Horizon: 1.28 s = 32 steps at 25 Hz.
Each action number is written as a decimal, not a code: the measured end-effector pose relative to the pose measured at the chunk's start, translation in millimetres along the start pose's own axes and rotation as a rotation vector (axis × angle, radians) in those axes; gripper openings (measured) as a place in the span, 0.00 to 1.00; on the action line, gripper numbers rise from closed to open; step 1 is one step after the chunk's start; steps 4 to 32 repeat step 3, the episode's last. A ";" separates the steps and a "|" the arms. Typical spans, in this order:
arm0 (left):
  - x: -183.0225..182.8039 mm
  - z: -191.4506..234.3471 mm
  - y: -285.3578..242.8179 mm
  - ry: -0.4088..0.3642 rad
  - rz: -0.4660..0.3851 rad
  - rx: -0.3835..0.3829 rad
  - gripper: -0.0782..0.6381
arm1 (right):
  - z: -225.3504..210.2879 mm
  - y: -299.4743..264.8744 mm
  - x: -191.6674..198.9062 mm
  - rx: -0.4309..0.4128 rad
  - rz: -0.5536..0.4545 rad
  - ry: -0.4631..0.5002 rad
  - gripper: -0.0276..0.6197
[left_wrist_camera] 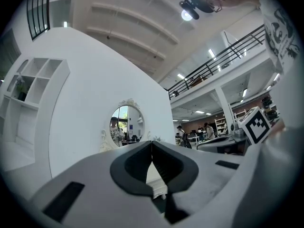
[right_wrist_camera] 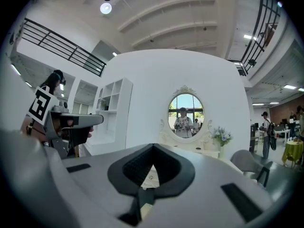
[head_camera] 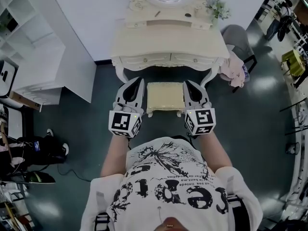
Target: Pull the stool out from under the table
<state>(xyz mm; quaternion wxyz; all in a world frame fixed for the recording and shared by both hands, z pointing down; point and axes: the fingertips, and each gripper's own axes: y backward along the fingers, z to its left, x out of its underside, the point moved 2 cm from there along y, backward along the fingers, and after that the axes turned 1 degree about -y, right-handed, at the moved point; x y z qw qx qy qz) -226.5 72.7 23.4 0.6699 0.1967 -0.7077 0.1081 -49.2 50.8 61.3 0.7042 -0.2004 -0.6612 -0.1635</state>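
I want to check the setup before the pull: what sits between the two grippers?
The cream stool sits between the left gripper and the right gripper, just in front of the dressing table. The head view shows this.

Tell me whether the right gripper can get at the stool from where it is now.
Probably yes. The right gripper sits right beside the stool with nothing between them, and the stool's front is clear of the table. Its jaws are shut, so gripping would need them opened.

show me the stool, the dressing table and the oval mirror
stool (head_camera: 165, 96): head view, middle of its seat
dressing table (head_camera: 144, 44): head view, bare tabletop
oval mirror (right_wrist_camera: 185, 109): right gripper view, centre of the glass
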 end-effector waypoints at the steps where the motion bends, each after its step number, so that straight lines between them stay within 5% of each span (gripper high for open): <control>1: 0.3 0.9 -0.4 0.002 0.002 -0.003 0.14 | -0.1 -0.7 -0.2 -0.001 0.002 0.001 0.07; 32: 1.1 2.3 -0.8 0.006 0.007 -0.009 0.14 | -0.3 -1.7 -0.2 -0.005 0.008 0.002 0.07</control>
